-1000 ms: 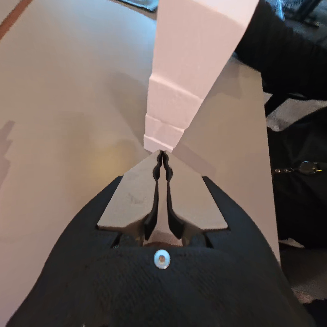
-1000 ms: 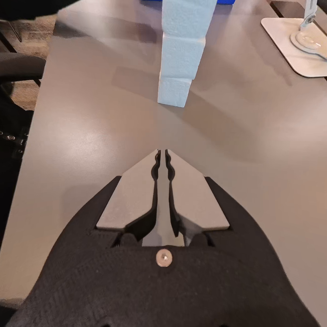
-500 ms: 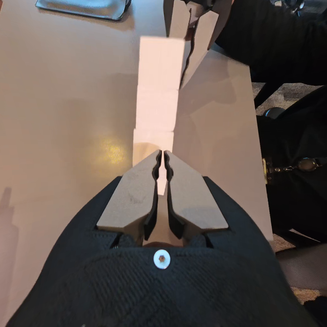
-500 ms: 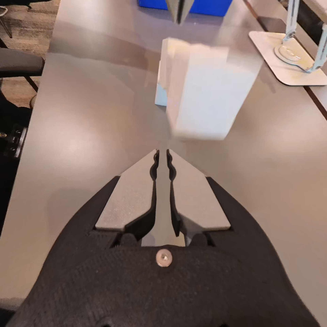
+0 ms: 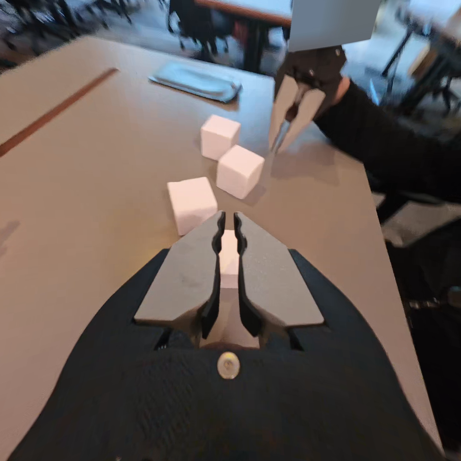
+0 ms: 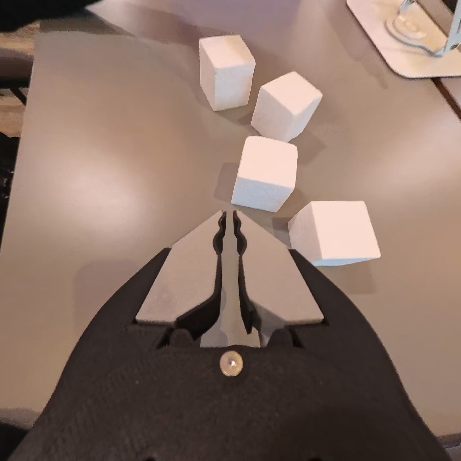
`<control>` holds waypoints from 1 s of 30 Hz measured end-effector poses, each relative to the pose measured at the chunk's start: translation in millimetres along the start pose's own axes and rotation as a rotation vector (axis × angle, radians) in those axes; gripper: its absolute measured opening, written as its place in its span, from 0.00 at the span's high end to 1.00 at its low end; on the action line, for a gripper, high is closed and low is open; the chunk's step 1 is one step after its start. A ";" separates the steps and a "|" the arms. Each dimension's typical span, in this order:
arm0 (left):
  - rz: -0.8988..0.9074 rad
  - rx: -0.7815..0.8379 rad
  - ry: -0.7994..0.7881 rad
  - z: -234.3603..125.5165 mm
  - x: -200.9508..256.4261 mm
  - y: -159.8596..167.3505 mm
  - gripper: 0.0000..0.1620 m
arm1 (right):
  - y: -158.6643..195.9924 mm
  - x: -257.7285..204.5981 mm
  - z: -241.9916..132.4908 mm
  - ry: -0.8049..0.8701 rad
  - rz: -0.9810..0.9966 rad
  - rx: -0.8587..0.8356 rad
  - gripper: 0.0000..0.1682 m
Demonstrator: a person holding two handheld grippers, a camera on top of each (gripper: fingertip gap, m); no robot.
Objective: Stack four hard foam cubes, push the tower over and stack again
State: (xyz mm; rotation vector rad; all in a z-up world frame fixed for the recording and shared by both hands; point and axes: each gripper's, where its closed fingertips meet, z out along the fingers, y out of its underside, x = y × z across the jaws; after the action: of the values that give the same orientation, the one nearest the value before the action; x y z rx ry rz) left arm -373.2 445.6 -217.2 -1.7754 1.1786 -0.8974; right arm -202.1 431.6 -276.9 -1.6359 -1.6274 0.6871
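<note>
I am working in an office: my counter (image 5: 104, 154) is a long grey desk top with a brown strip, a silver monitor-stand base (image 6: 409, 42) sits at its far corner, and behind it stand more desks (image 5: 239, 12) and dark wheeled office chairs (image 5: 197, 27), though blurred.
</note>
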 end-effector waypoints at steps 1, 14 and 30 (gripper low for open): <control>-0.041 0.059 -0.024 -5.1 -9.0 2.1 0.99 | -4.3 1.3 0.2 0.013 -0.009 0.016 0.98; -0.196 -0.026 -0.056 6.5 -24.9 30.0 0.60 | -34.7 -15.4 29.4 0.028 -0.107 0.054 0.97; -0.042 -0.242 -0.597 2.5 -96.4 62.7 0.65 | -48.4 38.3 35.7 0.435 -0.138 0.032 1.00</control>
State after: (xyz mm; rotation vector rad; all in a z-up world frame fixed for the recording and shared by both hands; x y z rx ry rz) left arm -424.2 522.0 -286.4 -2.0688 0.8792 -0.2088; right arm -257.4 471.2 -255.7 -1.5060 -1.3857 0.2600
